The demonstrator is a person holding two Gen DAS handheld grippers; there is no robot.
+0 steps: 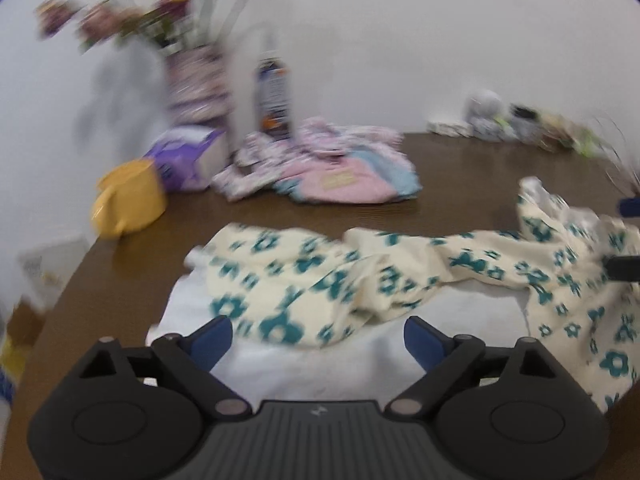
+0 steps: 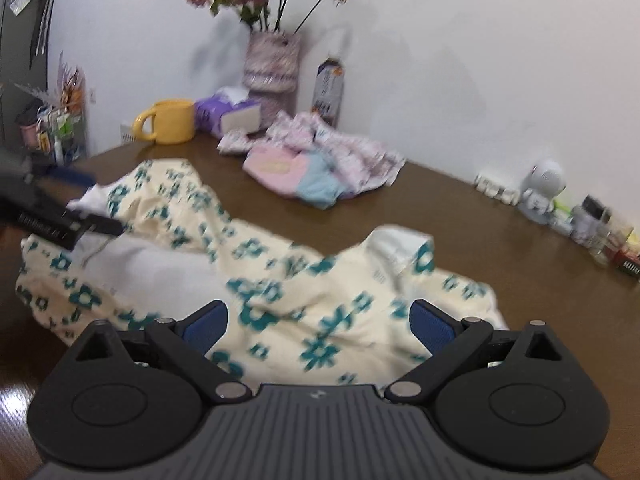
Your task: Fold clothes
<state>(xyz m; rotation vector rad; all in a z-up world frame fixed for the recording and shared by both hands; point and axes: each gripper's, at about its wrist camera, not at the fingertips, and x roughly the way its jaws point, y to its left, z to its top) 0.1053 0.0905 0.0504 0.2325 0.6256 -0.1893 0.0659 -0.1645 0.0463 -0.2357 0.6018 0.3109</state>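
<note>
A cream garment with teal flowers [image 1: 360,276] [image 2: 288,292] lies crumpled on the brown table [image 1: 460,168] [image 2: 440,208], its white lining showing in places. My left gripper [image 1: 318,340] hovers open just above its near edge, nothing between the blue pads. My right gripper [image 2: 320,324] is open too, low over the other end of the same garment. The left gripper's fingertips [image 2: 80,200] show at the far left of the right wrist view; the right gripper's tips [image 1: 624,236] show at the right edge of the left wrist view.
Against the back wall lie a pink and blue pile of small clothes [image 1: 332,168] [image 2: 320,164], a yellow mug [image 1: 128,200] [image 2: 168,120], a purple tissue box [image 2: 228,114], a flower vase [image 2: 272,64] and a carton [image 2: 330,90]. Small figurines and jars [image 2: 560,208] line the right.
</note>
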